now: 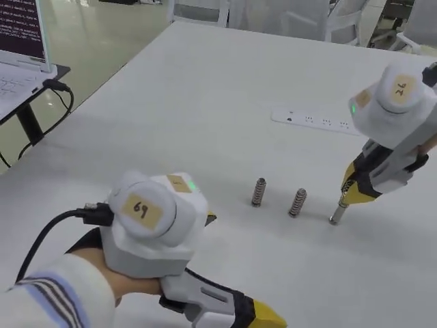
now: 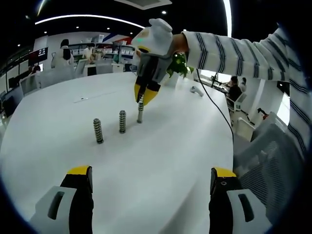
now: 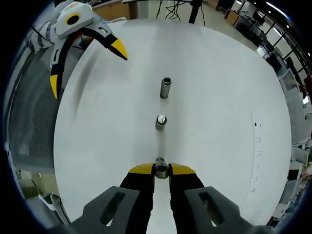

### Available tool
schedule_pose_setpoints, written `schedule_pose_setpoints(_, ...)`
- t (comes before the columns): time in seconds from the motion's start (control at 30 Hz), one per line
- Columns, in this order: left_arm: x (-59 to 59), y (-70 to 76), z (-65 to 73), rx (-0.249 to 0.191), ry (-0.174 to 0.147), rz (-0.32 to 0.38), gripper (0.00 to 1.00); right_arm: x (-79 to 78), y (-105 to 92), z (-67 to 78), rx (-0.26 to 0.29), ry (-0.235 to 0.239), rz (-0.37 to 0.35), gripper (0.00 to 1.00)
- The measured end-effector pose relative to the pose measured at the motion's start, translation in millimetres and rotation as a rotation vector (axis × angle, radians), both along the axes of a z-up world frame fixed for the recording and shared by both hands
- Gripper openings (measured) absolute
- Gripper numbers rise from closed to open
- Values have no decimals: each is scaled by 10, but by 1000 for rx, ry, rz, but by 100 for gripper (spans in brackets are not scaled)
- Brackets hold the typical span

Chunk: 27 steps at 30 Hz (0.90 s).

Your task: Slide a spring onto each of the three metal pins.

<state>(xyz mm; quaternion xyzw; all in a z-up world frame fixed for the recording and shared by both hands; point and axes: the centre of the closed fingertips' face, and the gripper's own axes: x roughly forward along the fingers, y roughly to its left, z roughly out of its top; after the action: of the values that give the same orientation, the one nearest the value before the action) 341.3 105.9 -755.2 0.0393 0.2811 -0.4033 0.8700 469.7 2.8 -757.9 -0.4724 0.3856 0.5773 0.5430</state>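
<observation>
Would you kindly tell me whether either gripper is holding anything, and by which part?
The right gripper grips a spring by its sides, at the third pin. The left gripper is open, holding nothing.

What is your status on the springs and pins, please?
Left gripper open, idle. Right gripper shut on spring, atop third pin. Other two pins already sprung. Power strip well clear.

Power strip (image 1: 311, 120), laptop (image 1: 20, 31), white table (image 1: 205, 89)
</observation>
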Motion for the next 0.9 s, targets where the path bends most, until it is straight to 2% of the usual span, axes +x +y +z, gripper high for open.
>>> schedule_pose_setpoints(0.1, -2, 0, -1, 3, 0, -1, 98, 23, -34, -49, -23, -3, 1, 8)
schedule_pose_setpoints(0.17, 7, 7, 4, 12, -12, -1, 98, 33, -48, -77, -27, -1, -3, 8)
schedule_pose_setpoints(0.23, 1, 4, 5, 7, -1, -1, 98, 36, -58, -114, -27, 8, -14, 8)
schedule_pose_setpoints(0.33, 5, 10, 4, 13, -3, -3, 98, 41, -66, -161, -31, 16, -25, 8)
schedule_pose_setpoints(0.63, 5, 32, 4, 17, 1, 5, 98, -5, -62, -285, -43, 45, -37, 8)
schedule_pose_setpoints(0.73, -7, 23, 20, 1, 13, 12, 98, -29, -63, -315, -49, 47, -32, 8)
schedule_pose_setpoints(0.9, -5, 17, 28, 5, 6, 9, 98, -68, -48, -348, -41, 66, -36, 8)
